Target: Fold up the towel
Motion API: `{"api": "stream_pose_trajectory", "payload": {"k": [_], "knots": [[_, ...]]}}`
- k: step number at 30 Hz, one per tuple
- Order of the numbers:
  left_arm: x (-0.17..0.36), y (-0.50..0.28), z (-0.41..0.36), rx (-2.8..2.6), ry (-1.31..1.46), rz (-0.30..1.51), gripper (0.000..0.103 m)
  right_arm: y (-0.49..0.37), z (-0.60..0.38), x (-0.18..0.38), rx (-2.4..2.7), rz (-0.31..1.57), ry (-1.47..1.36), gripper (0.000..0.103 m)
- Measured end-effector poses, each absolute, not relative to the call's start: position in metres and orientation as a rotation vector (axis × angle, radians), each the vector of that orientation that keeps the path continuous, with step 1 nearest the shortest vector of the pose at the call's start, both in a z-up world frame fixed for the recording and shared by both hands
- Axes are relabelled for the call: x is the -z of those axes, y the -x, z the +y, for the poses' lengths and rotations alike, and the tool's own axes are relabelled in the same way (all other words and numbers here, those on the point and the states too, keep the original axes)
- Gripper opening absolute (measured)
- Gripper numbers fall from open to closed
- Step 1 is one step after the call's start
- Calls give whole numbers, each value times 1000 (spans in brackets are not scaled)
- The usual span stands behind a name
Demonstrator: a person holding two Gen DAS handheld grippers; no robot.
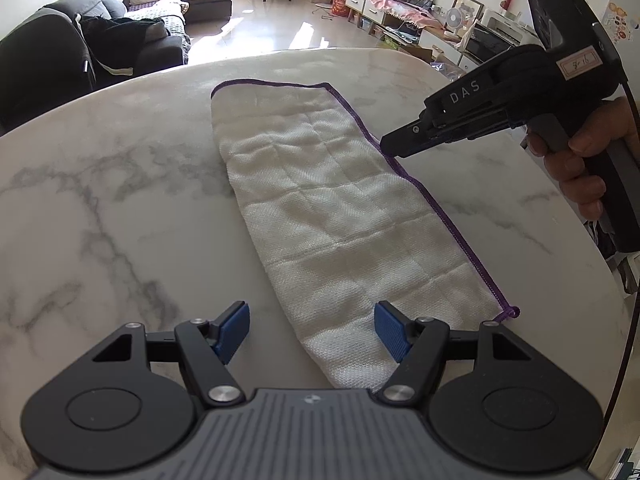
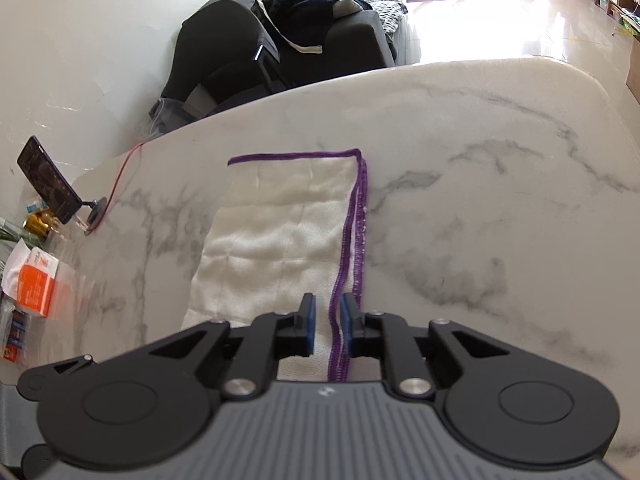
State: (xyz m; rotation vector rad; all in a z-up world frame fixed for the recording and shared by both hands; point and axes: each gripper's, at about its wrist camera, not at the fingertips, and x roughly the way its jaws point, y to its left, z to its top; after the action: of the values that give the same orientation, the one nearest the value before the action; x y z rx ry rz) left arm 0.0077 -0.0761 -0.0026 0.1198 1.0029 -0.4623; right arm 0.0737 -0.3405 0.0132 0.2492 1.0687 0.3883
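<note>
A white towel with a purple hem lies folded lengthwise into a long strip on the marble table. My left gripper stands open just above the strip's near end, one blue pad on either side of the towel's left portion. My right gripper, held by a person's hand, has its tip down at the purple hem halfway along the right side. In the right wrist view the towel runs away from the right gripper. Its jaws stand a narrow gap apart, with the doubled hem lying flat between them.
At the table's left edge stand a phone on a holder with a red cable, a gold can and an orange box. Bare marble lies right of the towel. A dark sofa is beyond the far edge.
</note>
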Motion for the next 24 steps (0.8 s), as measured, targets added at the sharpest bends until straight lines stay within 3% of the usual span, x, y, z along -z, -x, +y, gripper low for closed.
{"api": "stream_pose_trajectory", "payload": {"k": [10,13,24], "knots": [[3,-7,-74,459,-113,1003,70,-79,-335,-8,-375,1077,-206,15],[3,-8,-75,458,-113,1004,70,-78,-333,-9,-384,1068,-190,3],[-9,1,-77,510,-108,958,70,-74,-336,-12,-336,1040,-119,3]]}}
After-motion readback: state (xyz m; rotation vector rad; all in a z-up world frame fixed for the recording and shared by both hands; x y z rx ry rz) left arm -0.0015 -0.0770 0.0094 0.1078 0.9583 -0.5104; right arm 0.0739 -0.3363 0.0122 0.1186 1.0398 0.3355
